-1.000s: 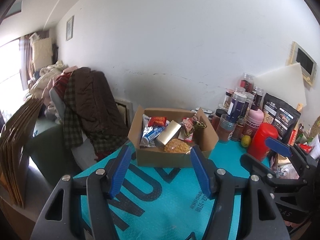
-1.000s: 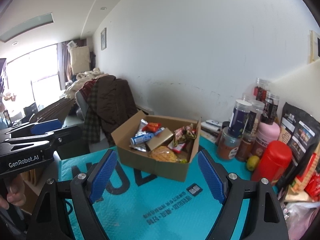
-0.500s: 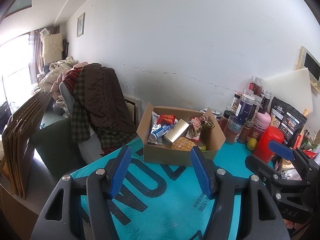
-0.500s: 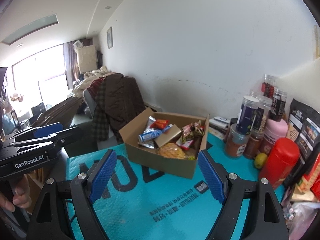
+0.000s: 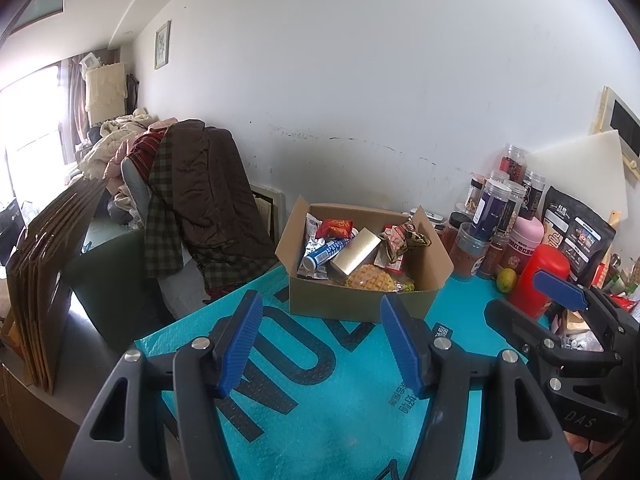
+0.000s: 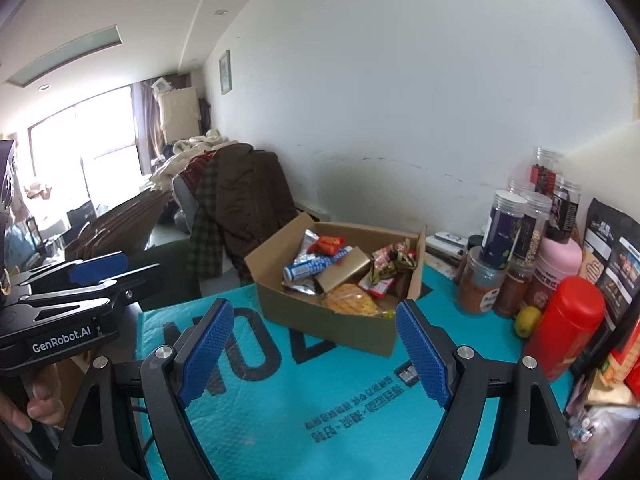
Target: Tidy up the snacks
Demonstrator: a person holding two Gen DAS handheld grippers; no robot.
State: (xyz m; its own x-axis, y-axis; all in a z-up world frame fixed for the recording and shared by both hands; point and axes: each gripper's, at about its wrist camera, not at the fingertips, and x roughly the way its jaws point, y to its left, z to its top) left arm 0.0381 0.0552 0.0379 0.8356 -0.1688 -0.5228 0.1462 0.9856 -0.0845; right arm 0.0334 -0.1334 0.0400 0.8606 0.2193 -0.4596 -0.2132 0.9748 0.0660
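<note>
An open cardboard box stands on a teal mat and holds several snack packs, among them a gold packet, a blue-white tube and a yellow waffle pack. The box also shows in the right wrist view. My left gripper is open and empty, a short way in front of the box. My right gripper is open and empty, also short of the box. The right gripper shows at the right of the left wrist view; the left gripper shows at the left of the right wrist view.
Several jars, a pink bottle, a red canister, a yellow-green fruit and a black bag crowd the mat's right side. A chair piled with clothes and stacked cardboard stand left. A small black tag lies on the mat.
Both grippers have drawn back and risen from the box, so it looks smaller and farther off. Both stayed open and empty.
</note>
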